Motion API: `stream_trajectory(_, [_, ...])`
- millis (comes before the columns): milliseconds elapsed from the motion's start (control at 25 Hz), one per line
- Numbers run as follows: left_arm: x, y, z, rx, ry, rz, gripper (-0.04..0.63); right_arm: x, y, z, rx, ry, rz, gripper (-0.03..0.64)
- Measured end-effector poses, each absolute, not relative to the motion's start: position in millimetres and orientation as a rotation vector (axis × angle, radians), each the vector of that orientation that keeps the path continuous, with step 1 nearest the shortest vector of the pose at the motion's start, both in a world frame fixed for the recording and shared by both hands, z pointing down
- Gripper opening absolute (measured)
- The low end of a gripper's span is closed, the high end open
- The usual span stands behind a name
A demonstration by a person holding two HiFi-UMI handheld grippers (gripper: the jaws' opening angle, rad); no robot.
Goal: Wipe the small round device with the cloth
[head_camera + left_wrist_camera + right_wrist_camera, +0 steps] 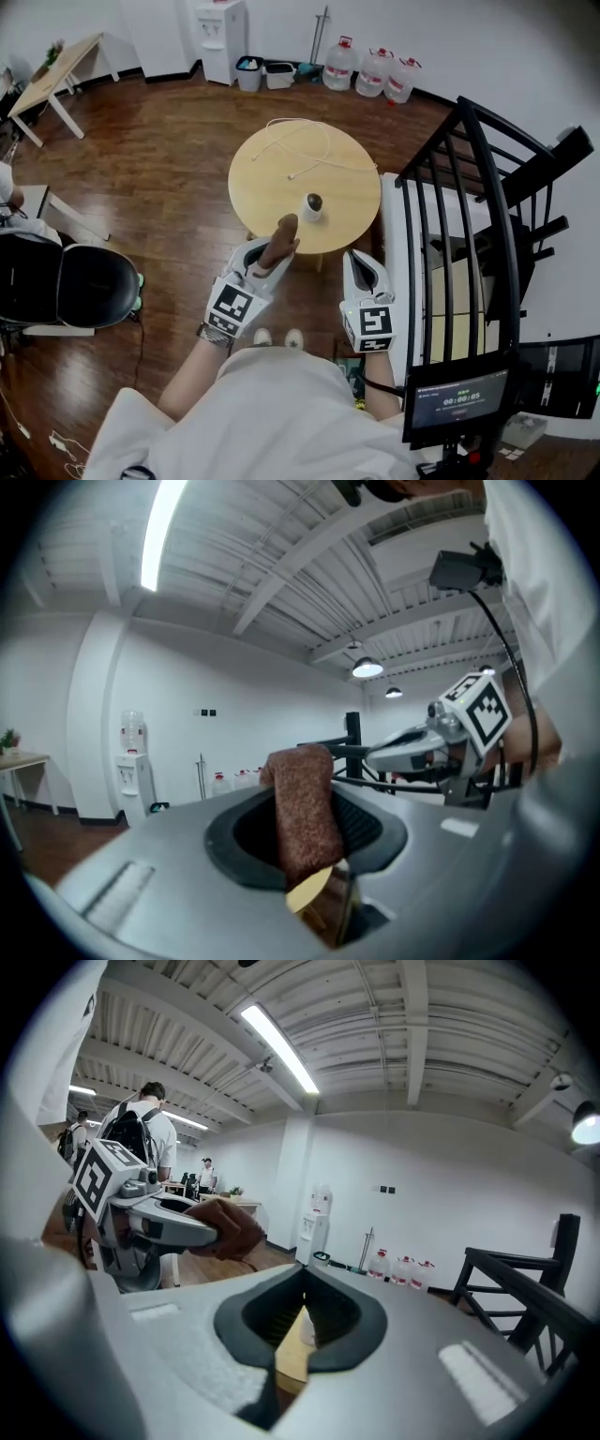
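Small round device (313, 205) sat on the round bench (267, 192), just right of the frame's centre and near the bench's lower edge. Clenched on the brown cloth (282, 238), the left gripper (275, 255) held it upright over that lower edge, near the device but apart from it. At lower right, off the bench, the right gripper (357, 260) was clenched on nothing.

The person wears a loose white top (281, 412), a dark band (214, 336) on the left wrist and white shoes (278, 336). The left hand-held gripper (270, 255) and right hand-held gripper (359, 264) have pale grey shells and black jaw lining. Each carries a cube (232, 307) with black-and-white square markers.
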State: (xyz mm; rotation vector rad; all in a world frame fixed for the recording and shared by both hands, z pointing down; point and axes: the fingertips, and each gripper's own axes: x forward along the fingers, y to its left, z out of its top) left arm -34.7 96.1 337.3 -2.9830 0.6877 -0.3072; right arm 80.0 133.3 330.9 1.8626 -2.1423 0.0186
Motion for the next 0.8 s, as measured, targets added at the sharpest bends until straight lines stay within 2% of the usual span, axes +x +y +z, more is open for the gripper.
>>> stream_trajectory(360, [-40.0,93.9,356.1,-3.029,0.584,-0.344,0.127,71.7,143.8,331.4,1.821,-2.065,-0.005,0.003])
stream_trajectory(480, [-41.9,84.9,364.6,-3.022,0.573,-0.4,0.127,74.0,138.3,330.4,1.771,-2.061,-0.03,0.053])
stream_trajectory(800, [-23.7,29.3,371.7,-2.988,0.556,-0.454,0.128,90.1,77.9,349.5,1.743,-2.091,0.005,0.067])
